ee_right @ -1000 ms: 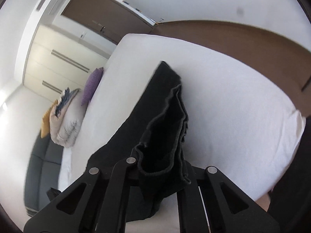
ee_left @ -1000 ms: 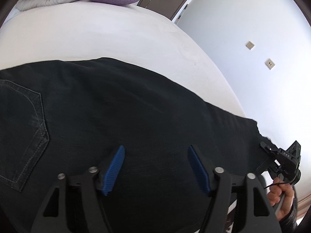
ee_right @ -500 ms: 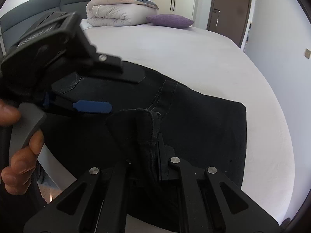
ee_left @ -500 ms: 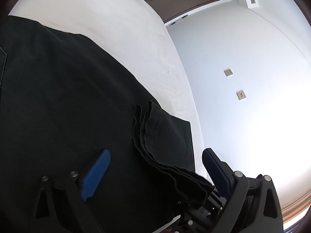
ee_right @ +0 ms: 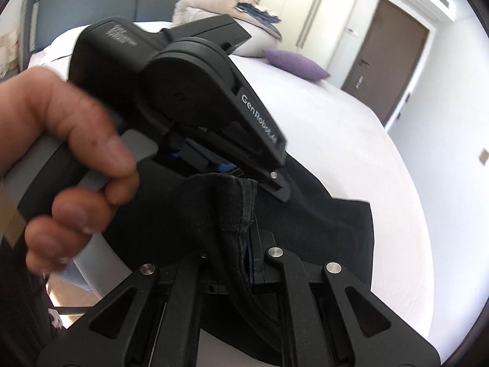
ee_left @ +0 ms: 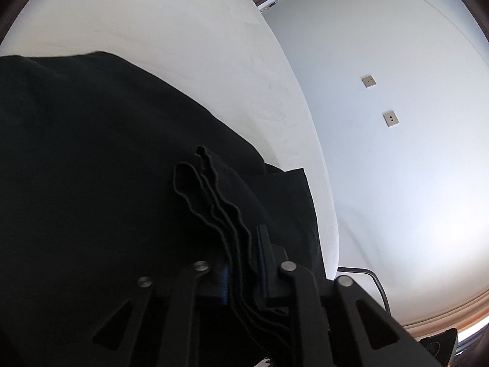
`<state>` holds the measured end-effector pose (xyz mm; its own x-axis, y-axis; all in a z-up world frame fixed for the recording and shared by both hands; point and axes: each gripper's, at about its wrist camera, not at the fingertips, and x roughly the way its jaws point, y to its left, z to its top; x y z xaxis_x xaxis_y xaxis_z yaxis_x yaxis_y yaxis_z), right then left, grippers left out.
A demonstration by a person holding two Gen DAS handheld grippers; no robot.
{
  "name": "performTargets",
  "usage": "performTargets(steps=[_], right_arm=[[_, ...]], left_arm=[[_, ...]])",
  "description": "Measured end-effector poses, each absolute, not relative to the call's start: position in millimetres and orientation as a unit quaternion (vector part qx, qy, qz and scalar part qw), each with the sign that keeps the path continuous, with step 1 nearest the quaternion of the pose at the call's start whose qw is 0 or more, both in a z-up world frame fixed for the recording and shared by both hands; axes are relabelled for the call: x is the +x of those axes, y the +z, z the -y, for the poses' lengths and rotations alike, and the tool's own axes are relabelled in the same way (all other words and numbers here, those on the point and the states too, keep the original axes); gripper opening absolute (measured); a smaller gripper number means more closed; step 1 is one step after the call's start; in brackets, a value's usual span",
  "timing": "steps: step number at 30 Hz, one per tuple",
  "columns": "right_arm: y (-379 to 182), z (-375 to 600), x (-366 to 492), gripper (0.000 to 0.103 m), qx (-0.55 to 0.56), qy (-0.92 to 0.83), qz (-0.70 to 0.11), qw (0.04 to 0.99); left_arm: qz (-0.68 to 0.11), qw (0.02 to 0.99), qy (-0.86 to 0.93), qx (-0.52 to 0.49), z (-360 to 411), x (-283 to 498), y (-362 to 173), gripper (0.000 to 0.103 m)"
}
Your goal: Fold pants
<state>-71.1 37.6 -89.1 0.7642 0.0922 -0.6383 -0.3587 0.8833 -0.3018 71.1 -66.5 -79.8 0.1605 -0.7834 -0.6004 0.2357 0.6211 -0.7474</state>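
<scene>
Both the left gripper [ee_left: 244,263] and right gripper [ee_right: 244,244] pinch the bunched hems of the black pants [ee_left: 91,168] (mostly lying on the white bed [ee_left: 183,46]), seemingly to carry them over for a fold.

Matte black left claw [ee_left: 243,270] with silver screws, blue pads, white GenRobot lettering, bare-skinned hand [ee_right: 65,165]

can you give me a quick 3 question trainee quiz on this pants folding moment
1. True or false: the left gripper is shut on the pants.
2. What does the right gripper hold: A) purple pillow B) bunched pants hem C) nothing?
3. Fill in: the pants lie on a white ____.

Key: 1 true. 2 B. 3 bed.
</scene>
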Motion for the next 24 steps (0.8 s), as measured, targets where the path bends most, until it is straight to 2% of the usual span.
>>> performTargets(steps=[8,18,23,24], right_arm=[[-90,-92,-76,0.005,-0.248,0.186,-0.31,0.899],[-118,-117,-65,0.005,-0.265,0.228,-0.332,0.876],[-130,-109,-36,0.007,-0.268,0.232,-0.371,0.858],[-131,-104,-34,0.007,-0.265,0.233,-0.369,0.86]], left_arm=[[-0.544,0.749,-0.316,-0.206,2,87,-71,0.009],[-0.549,0.757,-0.282,-0.217,-56,86,-92,0.01],[-0.551,0.757,-0.269,-0.225,-67,84,-103,0.015],[-0.547,0.759,-0.269,-0.229,-71,83,-102,0.019]])
